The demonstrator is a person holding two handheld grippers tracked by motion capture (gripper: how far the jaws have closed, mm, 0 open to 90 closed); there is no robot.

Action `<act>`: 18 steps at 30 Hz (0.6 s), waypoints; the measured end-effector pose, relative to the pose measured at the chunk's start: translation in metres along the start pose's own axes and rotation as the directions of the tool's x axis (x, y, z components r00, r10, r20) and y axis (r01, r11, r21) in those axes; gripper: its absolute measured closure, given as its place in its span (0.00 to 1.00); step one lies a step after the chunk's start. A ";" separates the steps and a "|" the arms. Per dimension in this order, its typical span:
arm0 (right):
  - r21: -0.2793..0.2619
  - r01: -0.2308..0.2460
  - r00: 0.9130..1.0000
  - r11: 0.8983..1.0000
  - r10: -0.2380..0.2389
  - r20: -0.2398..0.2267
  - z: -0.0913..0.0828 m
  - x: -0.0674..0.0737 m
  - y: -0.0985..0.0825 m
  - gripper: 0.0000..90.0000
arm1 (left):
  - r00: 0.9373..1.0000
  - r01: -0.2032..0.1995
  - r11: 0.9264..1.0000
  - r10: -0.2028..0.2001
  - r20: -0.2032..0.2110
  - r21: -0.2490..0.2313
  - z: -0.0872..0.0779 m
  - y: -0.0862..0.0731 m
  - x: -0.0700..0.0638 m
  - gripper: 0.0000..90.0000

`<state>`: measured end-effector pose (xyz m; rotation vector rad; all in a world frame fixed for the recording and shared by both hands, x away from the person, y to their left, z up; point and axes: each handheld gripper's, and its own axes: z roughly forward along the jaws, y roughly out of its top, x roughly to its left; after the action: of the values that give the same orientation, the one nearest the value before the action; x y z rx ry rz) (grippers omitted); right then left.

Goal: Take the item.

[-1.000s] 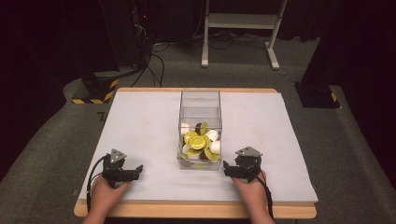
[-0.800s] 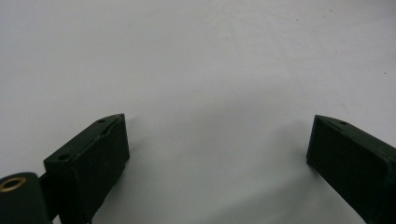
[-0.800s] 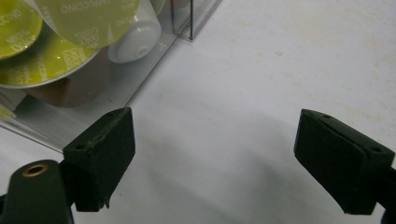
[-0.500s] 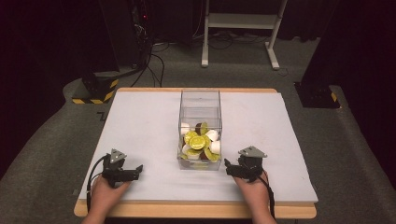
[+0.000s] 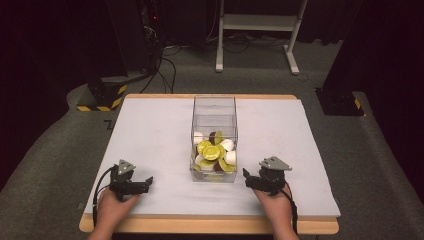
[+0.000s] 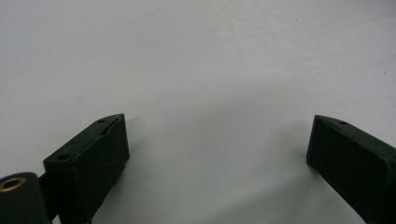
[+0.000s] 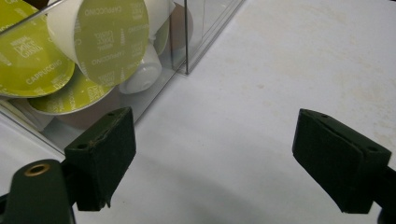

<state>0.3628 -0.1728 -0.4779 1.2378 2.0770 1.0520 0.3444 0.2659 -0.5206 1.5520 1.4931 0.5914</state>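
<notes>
White table frame [image 5: 260,30] stands beyond the table [image 5: 150,130].

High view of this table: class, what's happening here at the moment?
A person sits at a white table with a two-jaw gripper in each hand. The left gripper and the right gripper both rest on the table near its front edge, jaws open and holding nothing. Between them stands a clear plastic box partly filled with coffee capsules, several with green Cappuccino lids. Nothing is being handled yet.
</notes>
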 end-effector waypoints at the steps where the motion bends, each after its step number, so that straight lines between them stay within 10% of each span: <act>1: -0.002 -0.001 1.000 1.000 0.001 0.003 -0.001 0.000 0.000 0.15 | 1.000 0.000 1.000 0.000 0.000 0.000 0.000 0.000 0.000 0.06; 18: -0.075 0.018 1.000 0.997 -0.016 0.026 -0.016 0.001 0.006 0.16 | 1.000 -0.001 1.000 0.001 -0.001 0.001 0.000 0.000 0.000 0.06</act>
<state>0.3537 -0.1758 -0.4634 1.1877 2.0068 1.0916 0.3444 0.2660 -0.5206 1.5530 1.4936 0.5921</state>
